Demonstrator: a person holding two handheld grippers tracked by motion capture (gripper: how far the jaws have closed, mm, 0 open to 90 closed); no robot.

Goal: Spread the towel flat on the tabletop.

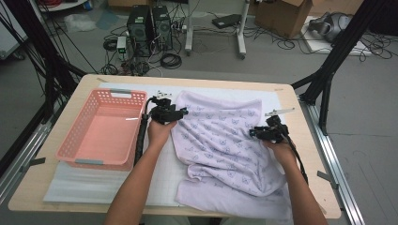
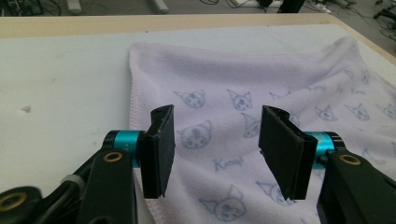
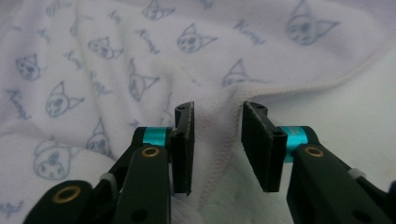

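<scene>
A pale lilac towel [image 1: 220, 140] printed with blue cartoon faces lies rumpled on the right half of the table. My left gripper [image 1: 180, 113] hovers at the towel's far left corner. In the left gripper view its jaws [image 2: 215, 140] stand open above the towel [image 2: 243, 84] with nothing pinched between them. My right gripper [image 1: 256, 132] sits at the towel's right edge. In the right gripper view it [image 3: 217, 140] is open, and a raised fold of the towel's hem [image 3: 219, 154] runs up between the two pads without being pressed.
A pink plastic basket [image 1: 70, 140], empty, stands on the left side of the table. A white gridded mat [image 1: 84, 183] covers the wooden tabletop [image 1: 309, 154]. Beyond the table are computer towers [image 1: 150, 26], cables and a cardboard box [image 1: 281, 14] on the floor.
</scene>
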